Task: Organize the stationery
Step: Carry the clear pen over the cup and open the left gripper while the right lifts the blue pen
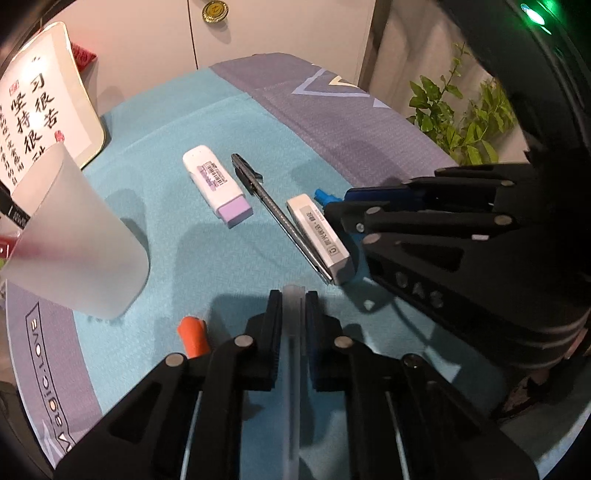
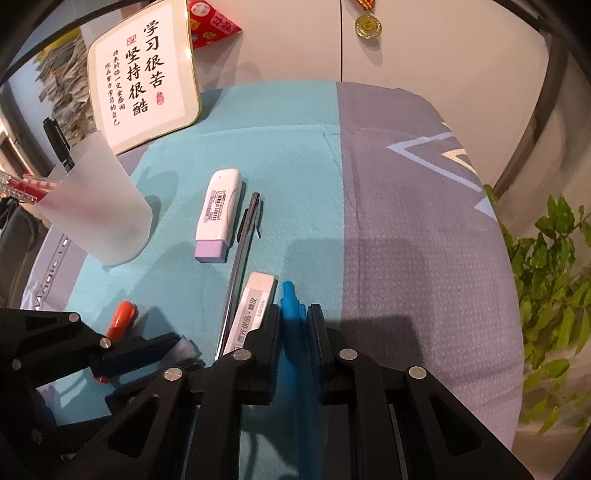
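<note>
My left gripper (image 1: 293, 295) is shut on a clear frosted pen (image 1: 294, 332) low over the teal mat. My right gripper (image 2: 293, 310) is shut on a blue pen (image 2: 291, 314); it also shows in the left wrist view (image 1: 334, 206). Between them lie a white eraser (image 1: 319, 236), a black pen (image 1: 275, 208) and a white-and-lilac eraser (image 1: 218, 184). An orange marker (image 1: 192, 334) lies left of my left gripper. A frosted cup (image 1: 77, 251) stands at the left, holding a black marker (image 2: 57, 142) and rulers (image 2: 22, 186).
A framed calligraphy sign (image 2: 142, 74) leans at the back left. The table cloth (image 2: 424, 240) turns grey-purple on the right. A green plant (image 2: 554, 288) stands beyond the right edge. White cabinet doors (image 1: 258, 29) are behind.
</note>
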Demonstrator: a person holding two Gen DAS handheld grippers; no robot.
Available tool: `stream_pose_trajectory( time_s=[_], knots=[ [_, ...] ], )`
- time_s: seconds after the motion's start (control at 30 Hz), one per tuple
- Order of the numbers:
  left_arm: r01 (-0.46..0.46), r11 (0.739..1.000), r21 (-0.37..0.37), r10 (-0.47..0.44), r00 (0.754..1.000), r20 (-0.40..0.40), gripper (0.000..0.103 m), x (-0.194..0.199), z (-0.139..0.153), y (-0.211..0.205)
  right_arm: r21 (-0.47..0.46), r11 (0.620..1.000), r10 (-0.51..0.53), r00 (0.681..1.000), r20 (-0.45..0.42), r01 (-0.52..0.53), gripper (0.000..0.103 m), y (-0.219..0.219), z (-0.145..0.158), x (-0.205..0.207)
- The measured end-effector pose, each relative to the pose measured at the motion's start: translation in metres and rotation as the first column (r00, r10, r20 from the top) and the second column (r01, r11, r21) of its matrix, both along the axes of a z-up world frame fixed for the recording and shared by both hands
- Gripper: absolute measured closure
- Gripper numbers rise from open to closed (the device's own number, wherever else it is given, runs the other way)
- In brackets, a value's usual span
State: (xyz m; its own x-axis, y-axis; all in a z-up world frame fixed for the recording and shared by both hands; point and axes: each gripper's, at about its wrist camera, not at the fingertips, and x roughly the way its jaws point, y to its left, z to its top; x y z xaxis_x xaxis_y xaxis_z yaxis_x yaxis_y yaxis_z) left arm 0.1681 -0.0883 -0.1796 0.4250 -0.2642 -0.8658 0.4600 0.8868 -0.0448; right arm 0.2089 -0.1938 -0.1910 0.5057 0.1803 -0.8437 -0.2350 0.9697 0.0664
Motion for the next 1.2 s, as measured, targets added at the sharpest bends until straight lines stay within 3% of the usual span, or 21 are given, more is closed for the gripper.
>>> stream_pose_trajectory(
  time_s=[0.2,0.6,1.07,1.2],
  knots=[
    [-0.006,0.999,-0.032,0.008,0.998,0.068,0.093,-0.010,0.028,0.006,0.066,0.998,-0.016,0.993,0.113,0.009,0.088,-0.011,0.035,-0.026],
    [-0.012,0.994,-0.109,0.034,0.978,0.207,0.093,-0.047,0.083,0.028,0.098,0.995,-0.031,0.962,0.270,0.005,0.088,-0.008,0.081,-0.081],
    [-0.048,0.986,-0.158,0.103,0.926,0.363,0.093,-0.057,0.148,0.052,0.086,0.996,-0.009,0.921,0.389,-0.027,0.089,0.016,0.118,-0.115],
    [-0.082,0.981,-0.177,0.152,0.892,0.425,0.093,-0.047,0.174,0.060,0.086,0.996,-0.012,0.921,0.388,-0.023,0.089,0.015,0.117,-0.116]
  ],
)
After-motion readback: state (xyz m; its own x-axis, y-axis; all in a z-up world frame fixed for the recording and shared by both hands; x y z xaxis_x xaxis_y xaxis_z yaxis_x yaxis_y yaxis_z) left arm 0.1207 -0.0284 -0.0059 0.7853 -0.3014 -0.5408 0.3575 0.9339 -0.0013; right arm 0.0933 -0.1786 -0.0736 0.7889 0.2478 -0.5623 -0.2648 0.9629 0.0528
